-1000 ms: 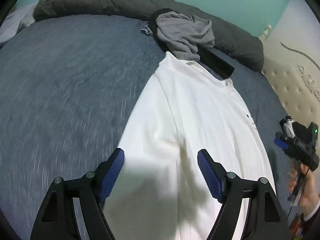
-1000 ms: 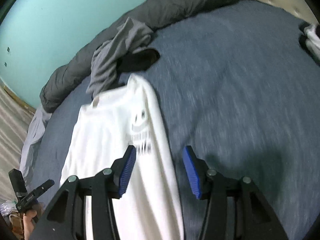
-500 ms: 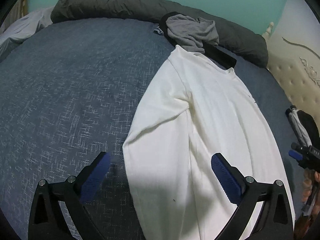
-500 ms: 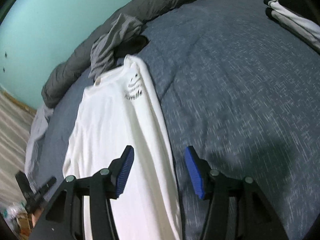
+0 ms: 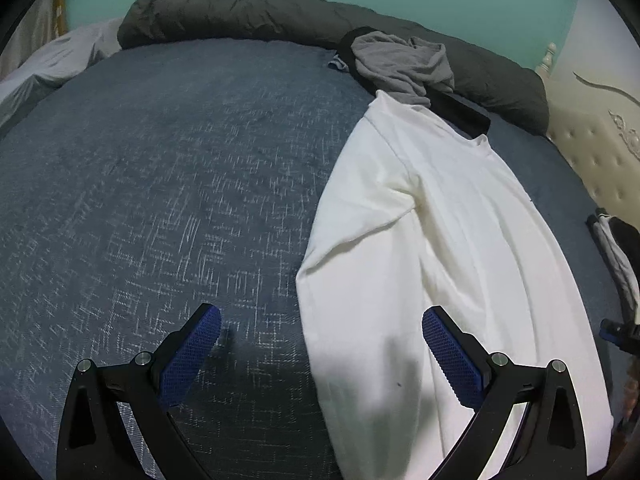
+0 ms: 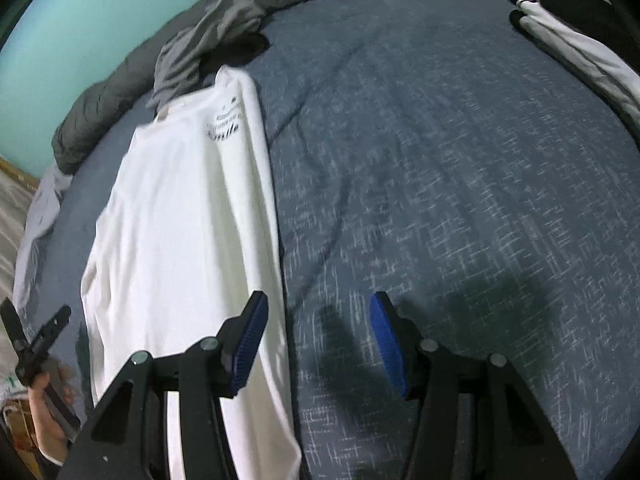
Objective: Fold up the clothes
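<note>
Print (image 6: 224, 126) on white shirt (image 6: 180, 220) shows only in right view.

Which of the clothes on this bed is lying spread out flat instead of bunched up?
The white long-sleeved shirt, stretched out lengthwise on the blue bedspread. The grey garment by its collar is crumpled in a heap, and the black-and-white one lies bunched at the bed's edge.

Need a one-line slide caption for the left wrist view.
Open left gripper straddling the side edge of a white long-sleeve shirt laid flat on a blue bedspread.
</note>
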Available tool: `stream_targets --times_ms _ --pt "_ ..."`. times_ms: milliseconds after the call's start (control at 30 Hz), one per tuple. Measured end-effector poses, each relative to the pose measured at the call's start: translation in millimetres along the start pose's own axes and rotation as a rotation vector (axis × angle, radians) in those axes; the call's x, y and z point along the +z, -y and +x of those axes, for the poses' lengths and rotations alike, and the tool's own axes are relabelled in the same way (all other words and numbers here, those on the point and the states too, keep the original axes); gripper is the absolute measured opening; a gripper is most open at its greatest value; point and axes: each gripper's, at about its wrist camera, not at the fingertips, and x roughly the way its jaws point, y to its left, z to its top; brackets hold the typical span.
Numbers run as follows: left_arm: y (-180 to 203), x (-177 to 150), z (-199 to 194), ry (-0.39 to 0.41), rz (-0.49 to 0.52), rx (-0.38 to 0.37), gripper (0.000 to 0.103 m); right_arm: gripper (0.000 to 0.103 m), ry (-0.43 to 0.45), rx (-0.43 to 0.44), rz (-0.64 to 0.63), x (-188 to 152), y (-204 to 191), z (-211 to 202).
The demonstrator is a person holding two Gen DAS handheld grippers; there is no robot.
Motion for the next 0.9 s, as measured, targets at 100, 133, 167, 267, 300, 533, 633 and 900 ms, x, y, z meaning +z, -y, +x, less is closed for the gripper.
stream_targets --times_ms 100,133,167,267,300,533,633,900 --pt "-2.4 0.9 0.6 0.002 -0.009 -0.004 0.103 0.054 -0.045 -0.051 -0.038 -4.4 -8.6 10.3" --pt "-2.7 1.6 0.0 0.006 -0.010 -0.006 0.103 0.054 -0.055 -0.050 -0.051 -5.9 -12.7 13.3" --pt "-3.1 2.3 -0.6 0.011 -0.012 -0.008 0.103 0.054 -0.061 -0.039 -0.069 -7.6 -18.1 15.5" --pt "-2.6 1.9 0.2 0.010 -0.009 -0.009 0.103 0.053 -0.067 -0.015 -0.152 -12.2 -39.5 19.6" --pt "-3.7 2.0 0.9 0.007 -0.014 -0.015 0.103 0.051 -0.068 -0.007 -0.179 -13.7 -46.6 21.0" --pt "-4.1 2.4 1.1 0.006 -0.024 -0.029 0.103 0.015 -0.079 0.044 -0.297 -21.8 -80.9 26.8" --pt "-2.6 2.4 1.3 0.006 -0.020 -0.031 0.103 0.009 -0.092 0.062 -0.318 -24.0 -89.9 32.2" --pt "-5.5 3.7 -0.2 0.011 -0.026 -0.030 0.103 0.008 -0.153 0.190 -0.383 -37.1 -120.3 45.3"
